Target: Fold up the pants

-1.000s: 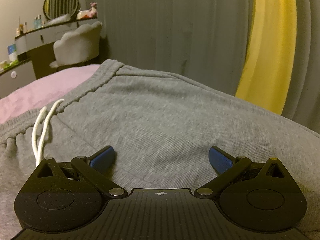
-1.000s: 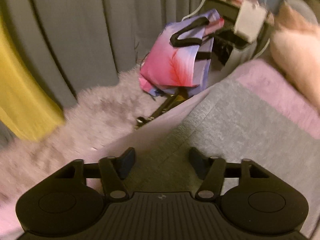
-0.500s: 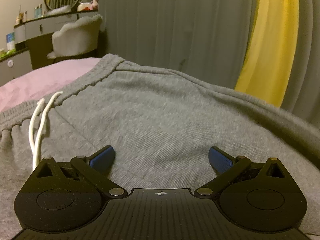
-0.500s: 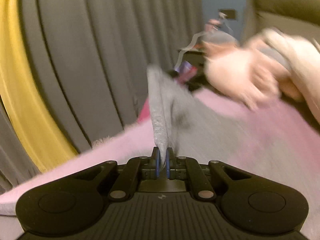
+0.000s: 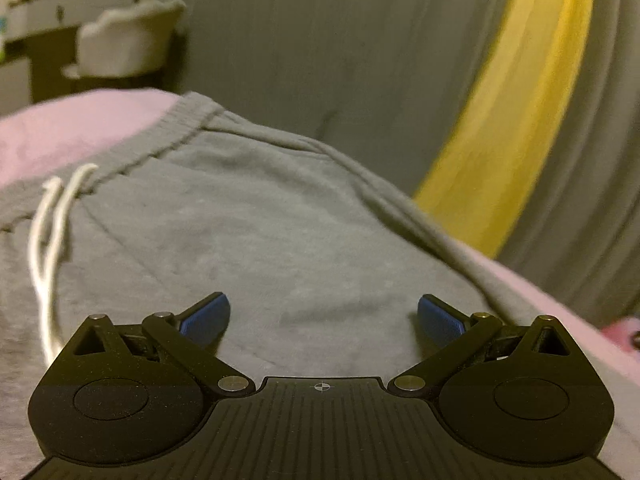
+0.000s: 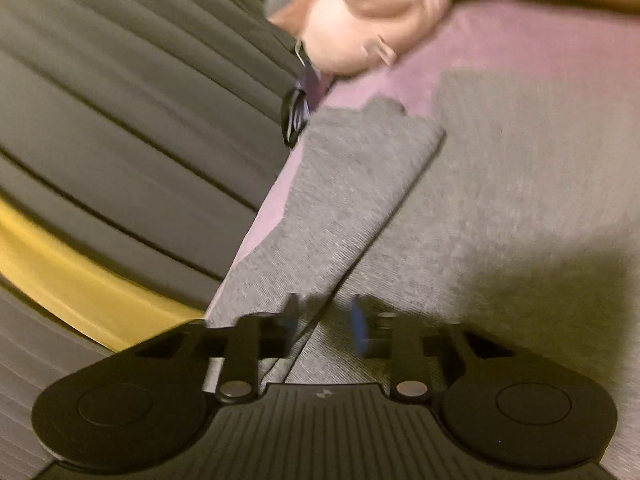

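Grey sweatpants [image 5: 256, 232] lie on a pink bed, waistband toward the far left with a white drawstring [image 5: 50, 236]. My left gripper [image 5: 323, 320] is open and empty, low over the upper part of the pants. In the right wrist view one pant leg [image 6: 352, 200] lies folded over the other grey fabric [image 6: 520, 184]. My right gripper [image 6: 326, 322] has its jaws partly apart with the folded leg's edge running between them; the view is blurred.
The pink bedspread [image 5: 72, 132] shows left of the waistband and also in the right wrist view [image 6: 520, 40]. Grey curtains [image 5: 340, 48] with a yellow panel [image 5: 520, 112] hang close behind. A pink plush toy [image 6: 372, 12] lies past the leg's end. A vanity chair [image 5: 120, 44] stands far left.
My right gripper was shut on the pant leg held upright half a second ago; now its jaws have parted and the leg lies folded over the other. My left gripper stayed open, shifting slightly.
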`<action>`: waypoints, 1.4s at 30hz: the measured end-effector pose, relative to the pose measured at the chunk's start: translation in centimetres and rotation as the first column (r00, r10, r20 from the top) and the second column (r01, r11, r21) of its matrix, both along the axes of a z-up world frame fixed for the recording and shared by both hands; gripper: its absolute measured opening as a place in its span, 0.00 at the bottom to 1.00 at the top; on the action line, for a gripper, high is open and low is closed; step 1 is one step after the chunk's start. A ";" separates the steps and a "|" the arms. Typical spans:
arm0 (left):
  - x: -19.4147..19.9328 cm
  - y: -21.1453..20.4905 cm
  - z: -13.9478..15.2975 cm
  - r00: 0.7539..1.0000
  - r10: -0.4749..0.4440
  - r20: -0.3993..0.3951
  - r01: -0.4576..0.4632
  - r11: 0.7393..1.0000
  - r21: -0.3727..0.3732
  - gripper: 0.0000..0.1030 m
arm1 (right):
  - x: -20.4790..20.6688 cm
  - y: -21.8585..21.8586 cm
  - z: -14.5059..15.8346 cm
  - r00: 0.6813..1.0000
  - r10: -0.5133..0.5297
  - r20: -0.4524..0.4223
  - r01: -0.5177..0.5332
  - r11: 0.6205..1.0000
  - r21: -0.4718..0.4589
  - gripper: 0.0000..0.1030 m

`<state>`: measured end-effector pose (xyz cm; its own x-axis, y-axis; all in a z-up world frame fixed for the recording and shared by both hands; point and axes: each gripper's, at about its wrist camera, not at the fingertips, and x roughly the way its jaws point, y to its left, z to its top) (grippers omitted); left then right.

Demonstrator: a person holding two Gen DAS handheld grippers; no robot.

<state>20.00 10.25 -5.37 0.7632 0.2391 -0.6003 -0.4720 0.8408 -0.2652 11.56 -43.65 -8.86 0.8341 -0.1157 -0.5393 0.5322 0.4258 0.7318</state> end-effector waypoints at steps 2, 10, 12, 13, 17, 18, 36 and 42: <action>-0.2 0.2 0.0 0.999 -0.038 0.021 0.039 0.997 -0.062 1.00 | 0.1 -1.2 -1.1 0.998 -0.020 0.059 0.015 0.996 0.091 0.35; 0.5 0.7 1.2 0.995 -0.088 0.044 0.094 0.980 -0.177 1.00 | 0.8 -1.6 -1.6 0.991 0.005 0.134 -0.020 0.994 0.110 0.11; 1.4 1.3 1.9 0.993 -0.102 0.066 0.115 0.968 -0.225 1.00 | 0.9 -1.9 -2.0 0.989 -0.006 0.150 -0.014 0.991 0.134 0.11; 2.2 1.7 2.2 0.992 -0.108 0.071 0.122 0.961 -0.248 1.00 | 0.7 -1.7 -2.1 0.987 -0.012 0.160 -0.012 0.989 0.145 0.11; 6.3 3.3 3.1 0.992 -0.116 0.044 0.124 0.955 -0.269 1.00 | 1.1 -1.9 -1.9 0.986 0.012 0.168 -0.031 0.994 0.109 0.09; 7.3 3.7 3.2 0.993 -0.116 0.032 0.120 0.950 -0.289 1.00 | 1.1 -1.8 -1.6 0.985 0.019 0.171 -0.036 0.995 0.098 0.07; 18.6 6.6 -2.3 0.983 -0.124 -0.135 0.019 0.802 -0.597 0.49 | 1.2 -2.3 -1.4 0.974 0.012 0.228 -0.042 0.991 0.130 0.09; 18.1 6.6 -2.4 0.977 -0.137 -0.166 0.018 0.819 -0.574 0.09 | 1.7 -2.4 -3.0 0.974 -0.002 0.226 -0.038 0.984 0.174 0.16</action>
